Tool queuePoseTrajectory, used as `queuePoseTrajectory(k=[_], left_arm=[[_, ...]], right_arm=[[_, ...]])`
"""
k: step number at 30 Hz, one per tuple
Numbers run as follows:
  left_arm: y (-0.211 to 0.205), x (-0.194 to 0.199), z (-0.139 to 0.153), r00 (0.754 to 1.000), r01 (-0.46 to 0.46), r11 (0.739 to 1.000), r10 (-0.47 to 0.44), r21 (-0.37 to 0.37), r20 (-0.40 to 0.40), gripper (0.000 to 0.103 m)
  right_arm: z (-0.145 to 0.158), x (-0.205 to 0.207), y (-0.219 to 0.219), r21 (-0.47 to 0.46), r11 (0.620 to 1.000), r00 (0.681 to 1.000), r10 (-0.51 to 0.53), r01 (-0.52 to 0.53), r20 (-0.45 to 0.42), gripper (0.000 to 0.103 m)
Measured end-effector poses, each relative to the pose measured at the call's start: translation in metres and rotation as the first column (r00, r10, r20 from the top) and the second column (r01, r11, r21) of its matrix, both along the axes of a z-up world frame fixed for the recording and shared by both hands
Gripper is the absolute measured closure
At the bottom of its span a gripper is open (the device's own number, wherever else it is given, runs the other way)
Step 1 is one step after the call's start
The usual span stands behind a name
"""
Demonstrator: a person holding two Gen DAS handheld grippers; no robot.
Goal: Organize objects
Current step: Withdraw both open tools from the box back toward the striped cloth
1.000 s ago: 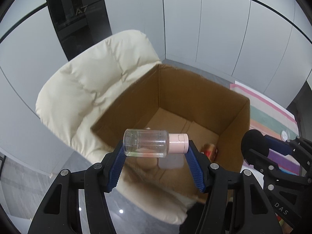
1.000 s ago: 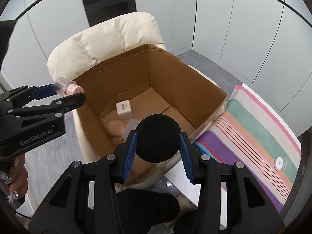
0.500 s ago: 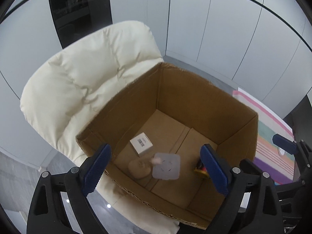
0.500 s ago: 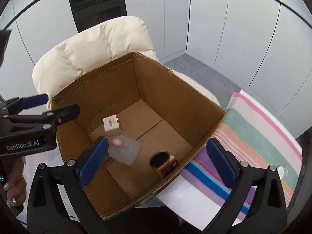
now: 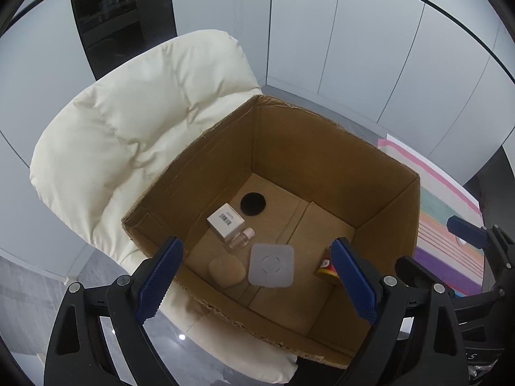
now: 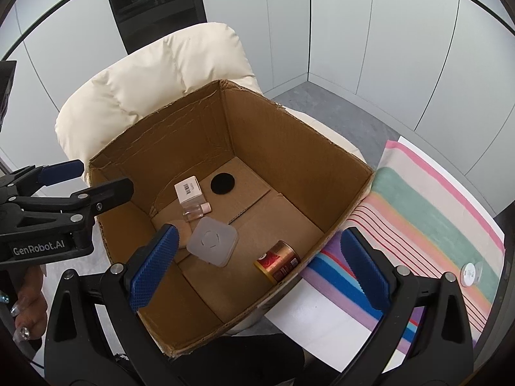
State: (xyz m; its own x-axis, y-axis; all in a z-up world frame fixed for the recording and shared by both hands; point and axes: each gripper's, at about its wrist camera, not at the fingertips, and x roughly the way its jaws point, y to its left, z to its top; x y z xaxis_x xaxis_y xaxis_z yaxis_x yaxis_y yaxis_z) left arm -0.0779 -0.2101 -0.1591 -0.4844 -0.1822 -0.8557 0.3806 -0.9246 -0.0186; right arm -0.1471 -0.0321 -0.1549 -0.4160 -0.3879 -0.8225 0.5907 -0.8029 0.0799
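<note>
Hovering above the near rim of the cardboard box, the left gripper and right gripper both stand released, nothing between their pads. Down on the box floor, the clear bottle lies against the white carton, with the black disc just beyond, toward the far wall.

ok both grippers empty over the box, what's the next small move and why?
Probably swing the right gripper over to the small clear jar lying on the striped cloth. It seems to be the only loose item left outside the cardboard box, it sits on the right side, and both grippers hang open and empty.
</note>
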Motion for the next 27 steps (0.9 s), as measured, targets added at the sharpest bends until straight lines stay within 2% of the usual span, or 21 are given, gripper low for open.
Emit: queuePoseTrajectory(k=[6, 14, 18, 24, 27], left_arm=[[-0.001, 0.012, 0.006, 1.0, -0.009, 1.0, 0.009, 0.003, 0.003, 0.009], [0.012, 0.03, 0.023, 0.999, 0.036, 0.999, -0.035, -0.023, 0.025, 0.009], [0.023, 0.053, 0.028, 0.997, 0.07, 0.997, -0.07, -0.024, 0.029, 0.009], [0.038, 0.083, 0.026, 0.995, 0.089, 0.994, -0.086, -0.062, 0.048, 0.009], [0.042, 0.094, 0.027, 0.995, 0.087, 0.995, -0.084, -0.058, 0.045, 0.009]], right_arm=[[0.005, 0.009, 0.007, 0.009, 1.0, 1.0, -0.028, 0.028, 0.011, 0.001], [0.014, 0.032, 0.028, 0.002, 0.997, 0.996, -0.079, 0.079, 0.03, 0.001], [0.015, 0.046, 0.039, -0.007, 0.995, 0.994, -0.096, 0.097, 0.049, 0.001], [0.017, 0.07, 0.049, -0.001, 0.995, 0.993, -0.104, 0.105, 0.05, 0.001], [0.018, 0.081, 0.052, 0.002, 0.995, 0.993, -0.104, 0.104, 0.048, 0.001]])
